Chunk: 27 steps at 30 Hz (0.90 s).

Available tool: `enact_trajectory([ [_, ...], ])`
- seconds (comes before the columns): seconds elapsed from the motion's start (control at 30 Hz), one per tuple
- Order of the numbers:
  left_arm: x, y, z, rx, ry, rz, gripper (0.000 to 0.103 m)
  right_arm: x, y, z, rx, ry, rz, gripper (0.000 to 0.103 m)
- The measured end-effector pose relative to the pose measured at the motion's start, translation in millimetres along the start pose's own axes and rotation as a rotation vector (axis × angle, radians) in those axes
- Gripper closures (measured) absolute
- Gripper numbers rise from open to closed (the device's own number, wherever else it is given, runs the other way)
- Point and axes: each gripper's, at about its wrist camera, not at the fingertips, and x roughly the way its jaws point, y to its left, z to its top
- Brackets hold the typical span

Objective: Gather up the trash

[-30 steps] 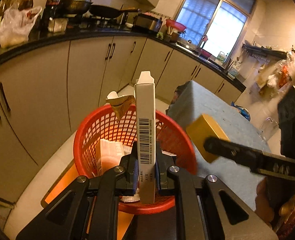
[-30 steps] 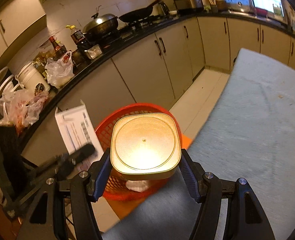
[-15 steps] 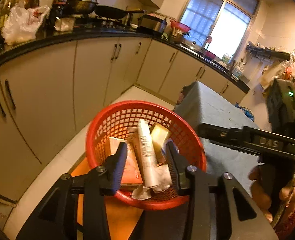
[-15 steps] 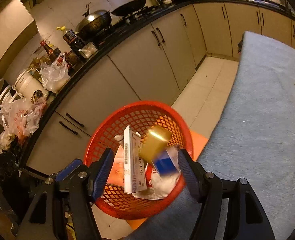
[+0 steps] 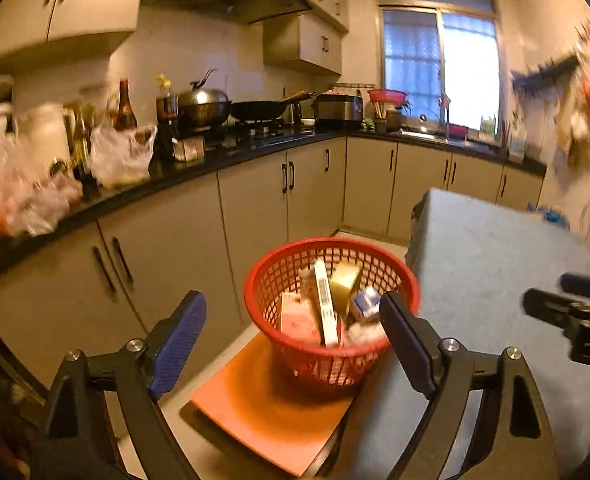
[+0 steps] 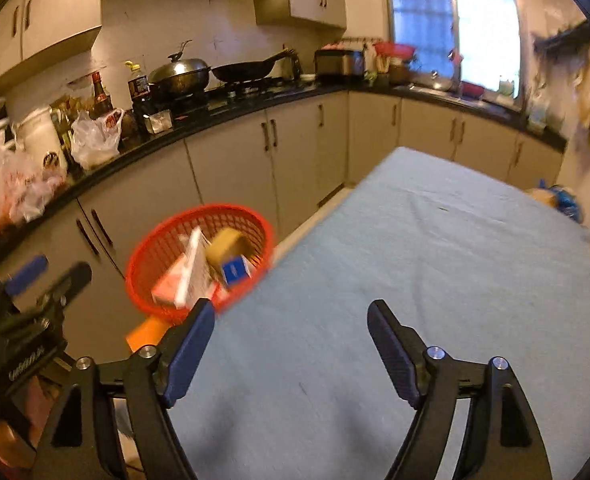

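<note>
Ahead of left gripper (image 5: 293,312), trash-filled basket (image 5: 263,280)

red mesh basket (image 5: 399,280) holds white carton (image 5: 323,300), gold box (image 5: 346,280), blue packet (image 5: 367,300).

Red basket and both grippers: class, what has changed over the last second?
Both grippers let go: the white carton and gold tub now lie in the red basket. Left gripper and right gripper are open and drawn back. Basket unmoved.

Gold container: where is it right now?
In the red basket, leaning against the tall white barcode carton with the blue box on its other side; the right wrist view shows it there too.
</note>
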Motion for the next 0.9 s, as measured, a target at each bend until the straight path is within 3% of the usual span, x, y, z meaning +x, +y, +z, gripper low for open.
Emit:
enact_trajectory([
  [0.27, -18.0, -27.8, -22.6, 0.051, 0.041, 0.008, 0.01, -43.5, -23.4, -50.9, -0.001, -0.032, -0.144, 0.019],
  [0.9, -7.7, -26.6, -32.2, 0.056, 0.085, 0.013, 0.01, -38.3, -13.9, -62.0, -0.028, -0.002, -0.129, 0.018],
])
